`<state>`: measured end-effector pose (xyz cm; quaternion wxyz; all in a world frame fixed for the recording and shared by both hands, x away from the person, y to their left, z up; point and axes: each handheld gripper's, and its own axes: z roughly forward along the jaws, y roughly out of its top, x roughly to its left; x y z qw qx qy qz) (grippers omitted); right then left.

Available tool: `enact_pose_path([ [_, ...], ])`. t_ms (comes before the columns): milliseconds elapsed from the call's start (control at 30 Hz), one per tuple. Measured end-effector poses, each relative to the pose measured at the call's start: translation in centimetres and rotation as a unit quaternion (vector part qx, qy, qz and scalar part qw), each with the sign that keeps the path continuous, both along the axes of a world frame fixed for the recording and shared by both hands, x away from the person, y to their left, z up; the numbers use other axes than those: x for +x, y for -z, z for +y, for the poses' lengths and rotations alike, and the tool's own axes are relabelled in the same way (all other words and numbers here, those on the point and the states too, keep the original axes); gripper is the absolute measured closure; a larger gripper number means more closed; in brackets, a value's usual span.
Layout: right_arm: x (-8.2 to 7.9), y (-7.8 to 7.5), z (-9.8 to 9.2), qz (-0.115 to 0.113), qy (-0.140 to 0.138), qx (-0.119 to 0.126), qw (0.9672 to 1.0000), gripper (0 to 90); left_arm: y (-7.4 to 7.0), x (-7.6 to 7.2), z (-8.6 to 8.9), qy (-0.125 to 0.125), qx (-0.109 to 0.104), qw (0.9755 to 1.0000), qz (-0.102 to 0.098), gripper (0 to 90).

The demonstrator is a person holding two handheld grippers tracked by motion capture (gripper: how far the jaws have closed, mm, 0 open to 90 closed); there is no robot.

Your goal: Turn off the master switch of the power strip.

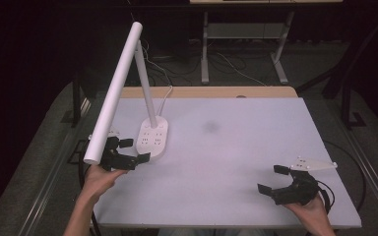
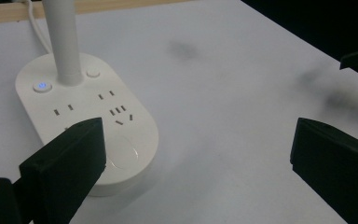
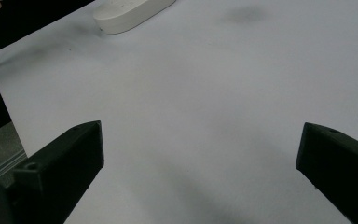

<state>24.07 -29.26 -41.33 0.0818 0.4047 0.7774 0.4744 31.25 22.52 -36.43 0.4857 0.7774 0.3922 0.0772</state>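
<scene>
From the high view, a white desk lamp with an oval socket base (image 1: 152,139) stands at the left part of the flat white bench (image 1: 236,147), the left gripper (image 1: 134,150) is just beside the near end of that base with its fingers spread wide, and the right gripper (image 1: 271,179) rests near the front right corner, also wide open. In the left gripper view, the black fingers (image 2: 67,168) are far apart, with the lamp base (image 2: 86,116) just beyond the left one and a small blue-lit round button (image 2: 42,86) beside the white pole (image 2: 63,42). In the right gripper view, the fingers (image 3: 63,163) are wide and hold nothing above bare bench surface (image 3: 205,107), and the end of the base (image 3: 130,11) is well apart at the top.
</scene>
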Motion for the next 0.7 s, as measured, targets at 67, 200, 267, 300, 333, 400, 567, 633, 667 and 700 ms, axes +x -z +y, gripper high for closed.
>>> enact_pose_path([
  [67,0.0,0.0,0.0,-0.001,0.0,0.0,1.0,0.2,-0.1,0.3,0.1,0.0,0.002,1.0,0.002,2.5],
  [200,0.0,0.0,0.0,0.0,-0.002,-0.002,1.0,0.3,-0.3,0.8,0.3,0.0,0.008,1.0,0.006,2.6],
  [267,0.0,0.0,0.1,0.0,-0.003,-0.004,1.0,0.3,-0.4,1.1,0.4,-0.001,0.011,0.9999,0.005,2.5],
  [300,0.0,0.0,0.1,0.0,-0.002,-0.006,1.0,0.3,-0.4,1.2,0.6,-0.001,0.011,0.9999,0.006,2.6],
  [333,0.0,0.0,0.1,0.0,-0.002,-0.006,1.0,0.3,-0.5,1.4,0.7,-0.002,0.012,0.9999,0.007,2.6],
  [400,0.0,0.0,0.1,0.0,-0.001,-0.006,1.0,0.3,-0.6,1.7,0.9,-0.005,0.014,0.9998,0.009,2.6],
  [567,0.0,0.1,0.1,-0.001,-0.001,-0.006,1.0,0.2,-1.0,2.4,1.3,-0.012,0.02,0.9997,0.011,2.6],
  [633,0.0,0.0,0.1,-0.001,-0.001,-0.007,1.0,0.3,-1.2,2.7,1.4,-0.013,0.021,0.9996,0.012,2.6],
  [667,0.0,0.0,0.0,-0.001,0.0,-0.006,1.0,0.3,-1.3,2.8,1.5,-0.012,0.02,0.9997,0.01,2.6],
  [700,0.0,0.0,0.0,-0.001,0.0,-0.006,1.0,0.3,-1.4,2.9,1.5,-0.011,0.023,0.9996,0.011,2.6],
])
